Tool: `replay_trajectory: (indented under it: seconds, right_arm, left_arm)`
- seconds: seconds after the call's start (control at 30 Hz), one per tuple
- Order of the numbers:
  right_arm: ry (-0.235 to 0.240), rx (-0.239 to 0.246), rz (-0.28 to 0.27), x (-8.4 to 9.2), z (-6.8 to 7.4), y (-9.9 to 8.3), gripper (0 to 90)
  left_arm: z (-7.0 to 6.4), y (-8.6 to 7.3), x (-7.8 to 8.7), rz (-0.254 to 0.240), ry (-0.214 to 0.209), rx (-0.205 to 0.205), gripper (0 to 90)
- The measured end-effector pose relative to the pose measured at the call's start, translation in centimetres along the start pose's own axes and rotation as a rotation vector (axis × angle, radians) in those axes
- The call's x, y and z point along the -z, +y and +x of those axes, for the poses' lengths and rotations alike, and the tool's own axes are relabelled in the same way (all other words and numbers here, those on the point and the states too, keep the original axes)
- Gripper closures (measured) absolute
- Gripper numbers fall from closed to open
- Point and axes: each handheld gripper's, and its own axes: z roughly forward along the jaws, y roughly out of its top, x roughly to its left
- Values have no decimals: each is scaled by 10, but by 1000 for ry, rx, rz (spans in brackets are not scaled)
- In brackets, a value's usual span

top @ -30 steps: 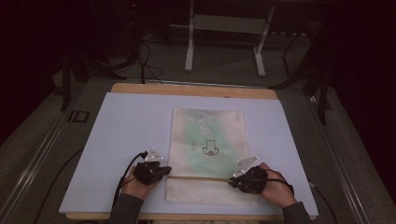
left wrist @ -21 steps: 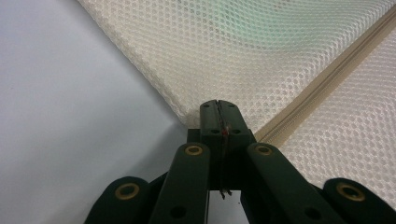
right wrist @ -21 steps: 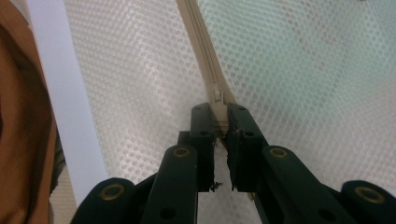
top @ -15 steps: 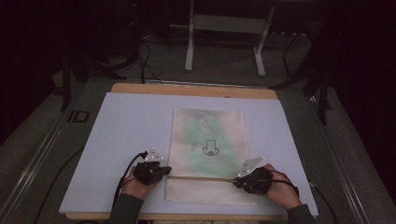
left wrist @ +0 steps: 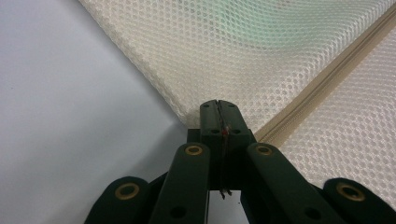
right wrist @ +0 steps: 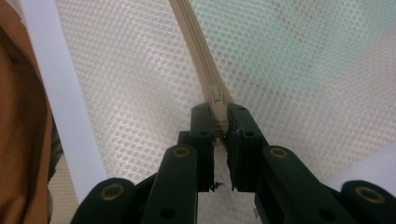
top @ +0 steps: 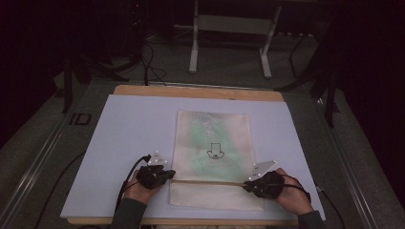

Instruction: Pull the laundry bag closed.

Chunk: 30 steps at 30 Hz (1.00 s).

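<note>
— Two tongs at work here; where is the bag?
— That cream mesh zip bag lies flat on the pale blue worktop.
— And the left tongs?
— Pressed together on the bag's edge, at the end of the beige zipper.
— The right tongs?
— Pinching the zipper's beige pull tab at the bag's other side.
</note>
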Motion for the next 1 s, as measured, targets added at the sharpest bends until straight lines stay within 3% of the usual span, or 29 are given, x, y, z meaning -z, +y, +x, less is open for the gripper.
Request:
replay_trajectory:
  seconds: [1.0]
  right_arm:
    - [21,-26,-15,6,-5,-9,822]
  left_arm:
    - [0,0,0,0,-3,-2,897]
